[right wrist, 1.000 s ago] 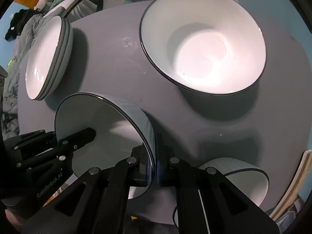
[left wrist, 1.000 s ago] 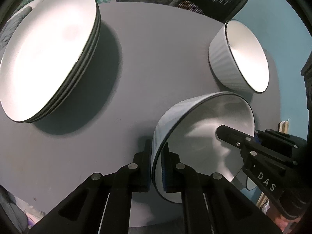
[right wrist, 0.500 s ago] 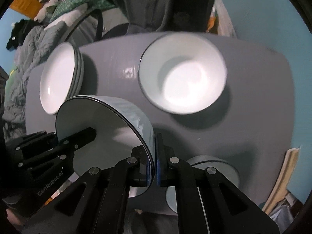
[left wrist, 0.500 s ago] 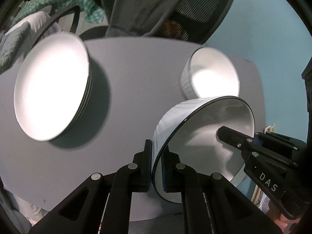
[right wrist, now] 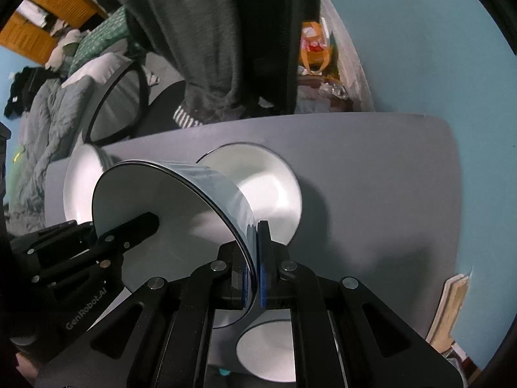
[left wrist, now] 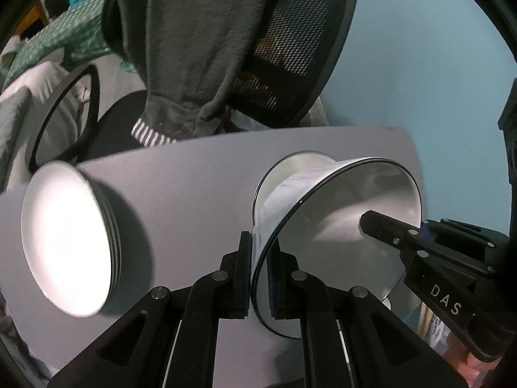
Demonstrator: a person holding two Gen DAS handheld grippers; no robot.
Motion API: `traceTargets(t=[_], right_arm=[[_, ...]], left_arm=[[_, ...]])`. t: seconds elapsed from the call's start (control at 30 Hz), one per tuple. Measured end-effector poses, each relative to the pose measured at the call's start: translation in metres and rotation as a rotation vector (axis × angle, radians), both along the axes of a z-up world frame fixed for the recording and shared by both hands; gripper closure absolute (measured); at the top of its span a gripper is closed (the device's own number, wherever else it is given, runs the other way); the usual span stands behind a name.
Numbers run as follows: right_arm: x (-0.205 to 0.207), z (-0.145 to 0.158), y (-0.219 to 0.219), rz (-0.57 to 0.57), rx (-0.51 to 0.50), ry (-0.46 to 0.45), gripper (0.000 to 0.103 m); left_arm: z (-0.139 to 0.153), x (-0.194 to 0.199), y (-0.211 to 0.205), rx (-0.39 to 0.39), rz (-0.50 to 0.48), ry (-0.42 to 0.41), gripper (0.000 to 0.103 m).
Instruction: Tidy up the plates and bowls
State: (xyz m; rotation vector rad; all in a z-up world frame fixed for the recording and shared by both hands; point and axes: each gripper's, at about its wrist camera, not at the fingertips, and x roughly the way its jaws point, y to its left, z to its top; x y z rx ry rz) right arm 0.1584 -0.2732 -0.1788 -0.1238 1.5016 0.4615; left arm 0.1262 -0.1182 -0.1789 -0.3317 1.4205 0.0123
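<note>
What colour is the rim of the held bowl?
Black, a thin line around the white held bowl; it shows best in the left wrist view.

Your grey counter point(left wrist: 194, 194) carries a stack of white plates point(left wrist: 64, 245) on its left side, and well apart on the right sits a white bowl point(right wrist: 258, 187); another bowl point(right wrist: 268, 352) rests near the front edge.

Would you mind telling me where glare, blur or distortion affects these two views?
Left wrist view: the plate stack is blown out to featureless white and slightly smeared; fisheye bends the table edge. Right wrist view: the held bowl is shaded grey inside, while the bowl behind it glares.
</note>
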Motion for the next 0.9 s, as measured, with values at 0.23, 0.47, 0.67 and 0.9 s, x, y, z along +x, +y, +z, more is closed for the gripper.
traceTargets(t=[0.23,0.47,0.67,0.9], right_arm=[[0.022,-0.015,-0.012,-0.05,-0.005,0.053,0.098],[0.026,-0.023,-0.017,-0.065,-0.027,0.067,0.098],[0.026,-0.025,-0.013,-0.047,-0.055,0.054,0.098],[0.024,-0.03,-0.009,-0.032,-0.078,0.058,0.094]], left_arm=[[-0.019,0.027,-0.014,0.064,-0.056,0.029,0.095],[-0.031,0.037,-0.025,0.117,-0.11,0.047,0.095],[-0.037,0.048,-0.025,0.133,-0.144,0.069,0.094],[-0.048,0.047,-0.027,0.146,-0.165,0.086,0.093]])
